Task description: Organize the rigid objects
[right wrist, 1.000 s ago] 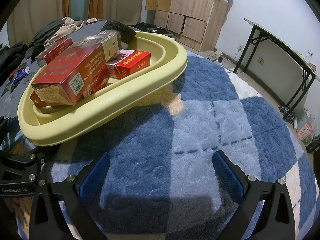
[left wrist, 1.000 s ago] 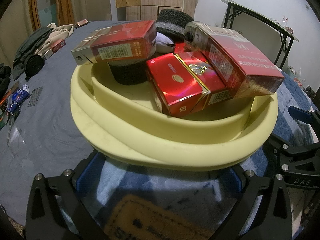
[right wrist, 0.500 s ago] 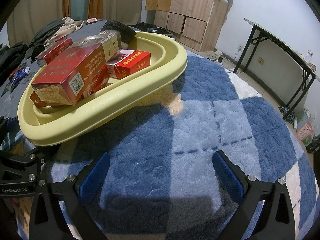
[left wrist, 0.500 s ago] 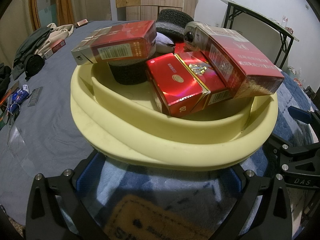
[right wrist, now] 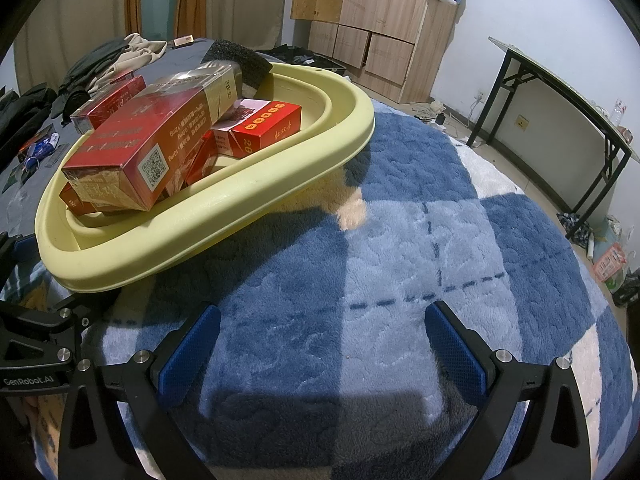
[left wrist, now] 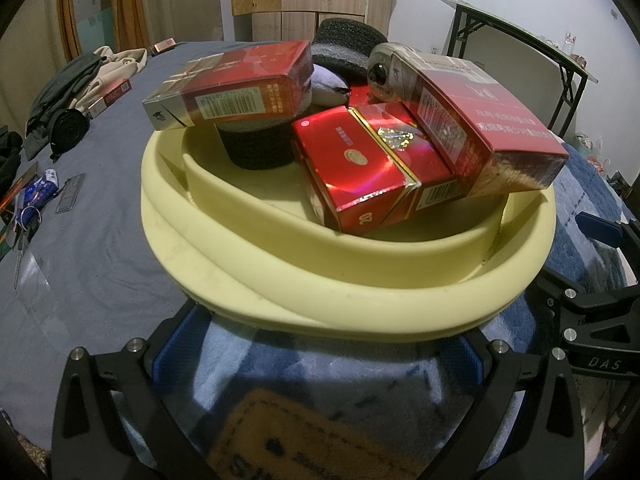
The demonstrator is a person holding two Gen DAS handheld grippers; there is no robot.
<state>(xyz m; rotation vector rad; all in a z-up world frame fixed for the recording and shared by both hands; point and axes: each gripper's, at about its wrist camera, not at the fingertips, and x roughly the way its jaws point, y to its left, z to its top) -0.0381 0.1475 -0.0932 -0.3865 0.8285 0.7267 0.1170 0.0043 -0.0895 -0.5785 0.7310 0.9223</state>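
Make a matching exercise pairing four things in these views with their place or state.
Things:
1. yellow basin
2. black foam block
3. right gripper
4. long red carton

Places or states:
A. open over the blue blanket
B. leaning on smaller red packs
C. holds the packs
D. at the basin's far rim

Pairs: 1-C, 2-D, 3-A, 4-B

Boxes (left wrist: 372,164) piled in basin (left wrist: 360,304) on blanket (right wrist: 360,240), foam block (left wrist: 344,46) behind
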